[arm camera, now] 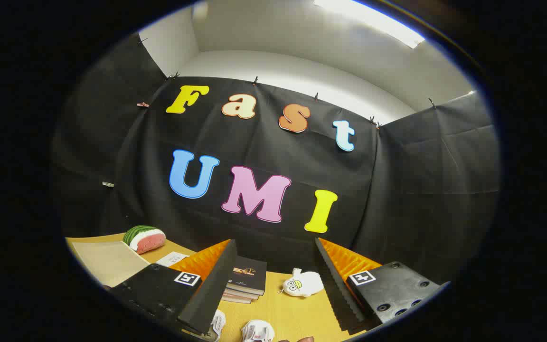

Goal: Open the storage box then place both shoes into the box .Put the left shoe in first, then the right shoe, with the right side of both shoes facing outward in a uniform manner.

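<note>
Wooden table [273, 308]: gripper [273, 285] fingers wide apart, holding nothing; shoes [257, 331] btwn them, books [247, 280] beyond.

Two white shoes on the desk, low between the gripper fingers: one [217, 323] against the left finger's inner edge, other [257, 331] just beside it, nearer centre. Both only partly visible; orientation unclear. Light-coloured storage box [107, 260] beyond left finger.

No legible text: print on the paper slip [172, 259] and book cover [249, 272] is too small
</note>
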Available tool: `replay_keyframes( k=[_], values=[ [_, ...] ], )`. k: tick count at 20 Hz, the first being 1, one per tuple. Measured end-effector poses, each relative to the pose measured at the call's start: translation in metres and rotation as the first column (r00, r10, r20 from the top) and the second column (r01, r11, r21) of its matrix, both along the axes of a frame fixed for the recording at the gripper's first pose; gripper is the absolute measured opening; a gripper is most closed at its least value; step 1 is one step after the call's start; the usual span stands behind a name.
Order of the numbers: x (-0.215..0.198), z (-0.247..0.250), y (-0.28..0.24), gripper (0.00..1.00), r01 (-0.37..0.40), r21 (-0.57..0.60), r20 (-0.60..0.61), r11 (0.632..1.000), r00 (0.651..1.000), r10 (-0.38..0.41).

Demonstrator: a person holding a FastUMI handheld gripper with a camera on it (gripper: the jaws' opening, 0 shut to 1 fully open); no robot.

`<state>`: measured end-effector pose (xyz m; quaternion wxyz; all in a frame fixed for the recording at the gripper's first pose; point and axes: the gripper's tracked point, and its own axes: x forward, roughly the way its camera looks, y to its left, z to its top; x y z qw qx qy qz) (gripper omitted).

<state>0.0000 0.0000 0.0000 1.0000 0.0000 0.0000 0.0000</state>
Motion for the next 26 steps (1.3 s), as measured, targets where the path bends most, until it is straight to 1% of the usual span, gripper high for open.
replay_keyframes(
  k=[22,23,25,26],
  values=[
    [0.001,-0.015,0.017,0.97,-0.039,-0.008,-0.022,0.999,0.999,0.039],
    [0.001,-0.016,0.020,0.97,-0.046,-0.002,-0.026,0.999,0.999,0.046],
    [0.002,-0.022,0.033,0.97,-0.096,0.026,-0.050,0.995,0.994,0.097],
    [0.003,-0.027,0.043,0.97,-0.134,0.044,-0.071,0.990,0.988,0.137]
  ],
)
